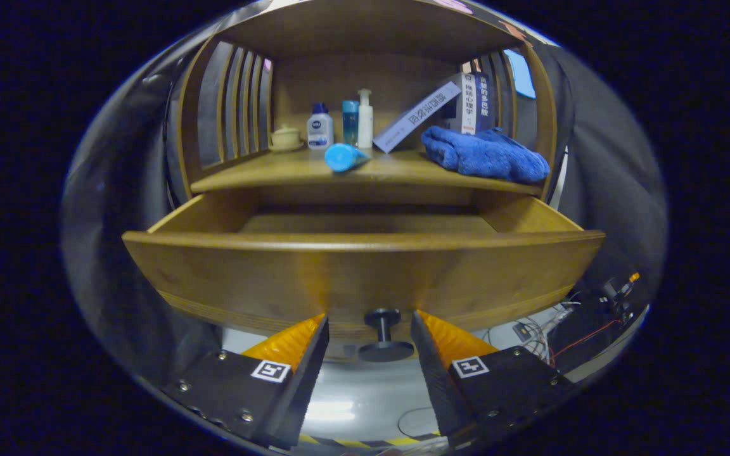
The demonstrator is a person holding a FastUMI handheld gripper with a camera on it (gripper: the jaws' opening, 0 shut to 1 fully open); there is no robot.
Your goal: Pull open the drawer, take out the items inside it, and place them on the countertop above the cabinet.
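Note:
The wooden drawer [365, 272] stands pulled out of the cabinet, its front panel just ahead of my fingers. Its dark round knob [384, 335] sits between my fingertips, with a gap on each side. My gripper [370, 326] is open, orange-and-black fingers [295, 354] flanking the knob without pressing it. What I see of the drawer's inside is bare wood; the front panel hides the near part. On the countertop [289, 174] above lie a blue tube [345, 157] on its side and a folded blue towel [485, 155].
At the back of the countertop stand a small cream lidded pot [286, 137], a white bottle with a blue cap [320, 128], a blue bottle [350, 122], a white pump bottle [365, 118] and leaning books [447, 111]. Slatted side walls enclose the shelf. Cables [568, 329] lie on the floor at the right.

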